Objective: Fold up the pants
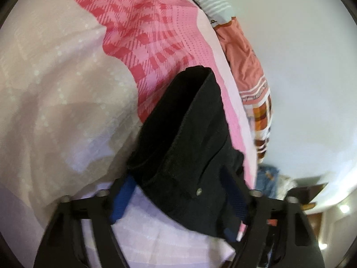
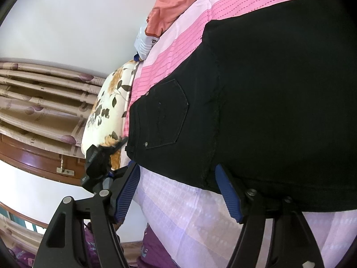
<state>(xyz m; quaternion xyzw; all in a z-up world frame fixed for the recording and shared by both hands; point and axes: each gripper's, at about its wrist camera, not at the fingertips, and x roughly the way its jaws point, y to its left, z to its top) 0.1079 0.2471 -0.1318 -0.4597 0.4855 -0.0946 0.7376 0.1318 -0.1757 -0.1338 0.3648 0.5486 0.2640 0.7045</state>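
Black pants lie on a pink and white bedsheet, back pocket up, in the right wrist view. My right gripper is open at the waistband's near edge. Its right blue pad is partly tucked under the cloth, and bare sheet shows between the fingers. In the left wrist view a folded end of the black pants runs away from the camera. My left gripper holds that cloth bunched between its blue pads; the right pad is mostly hidden by fabric.
An orange-pink garment lies along the bed's far edge by the white wall. A floral pillow, patterned curtains, a wooden frame and a black device stand left of the right gripper.
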